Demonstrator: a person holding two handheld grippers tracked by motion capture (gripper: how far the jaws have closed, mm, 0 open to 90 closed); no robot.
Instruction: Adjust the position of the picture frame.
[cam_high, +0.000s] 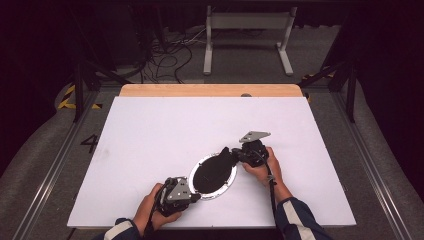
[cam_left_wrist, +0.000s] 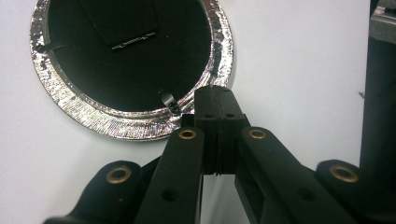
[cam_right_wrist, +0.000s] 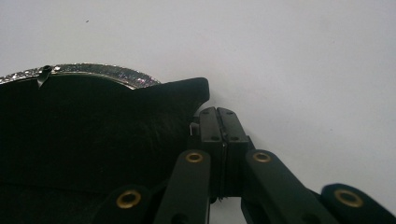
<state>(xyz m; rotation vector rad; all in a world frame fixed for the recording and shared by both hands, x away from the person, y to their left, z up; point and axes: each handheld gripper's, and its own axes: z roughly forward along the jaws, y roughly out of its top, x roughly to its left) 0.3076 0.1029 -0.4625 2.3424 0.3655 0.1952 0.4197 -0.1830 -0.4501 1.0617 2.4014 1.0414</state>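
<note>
White table (cam_high: 150, 130), wooden strip along its far edge. Landmark: a round frame with a glittering silver rim (cam_high: 213, 173), lying flat on the table toward the person's side, its centre black. A black flap of soft, dull material (cam_high: 222, 159) lies across the frame's black centre and sticks out past the rim on the far-right side; in the left gripper view the flap (cam_left_wrist: 122, 23) shows inside the ring (cam_left_wrist: 70, 100) with a pale stitched or printed line at its edge. Two small dark clips or tabs sit at the inner edge of the rim (cam_left_wrist: 169, 101). Nothing else visible inside the frame. Left gripper (cam_high: 192, 197) sits at the frame's near-left edge, held by the person's left hand (cam_high: 150, 210); in its own view the jaws are pressed together with no gap, tips touching or just over the outside of the silver rim (cam_left_wrist: 217, 116), nothing visibly between them. Right gripper (cam_high: 235, 154) sits at the frame's far-right side, right hand (cam_high: 265, 167) behind it, grey three-cornered plate on top. In the right gripper view its jaws (cam_right_wrist: 219, 123) are closed flat together, just beside the protruding corner of the flap (cam_right_wrist: 187, 93); a small pale sliver shows at the left jaw's edge; cannot tell whether the material is pinched. Striped sleeves at the near edge of the table.
</note>
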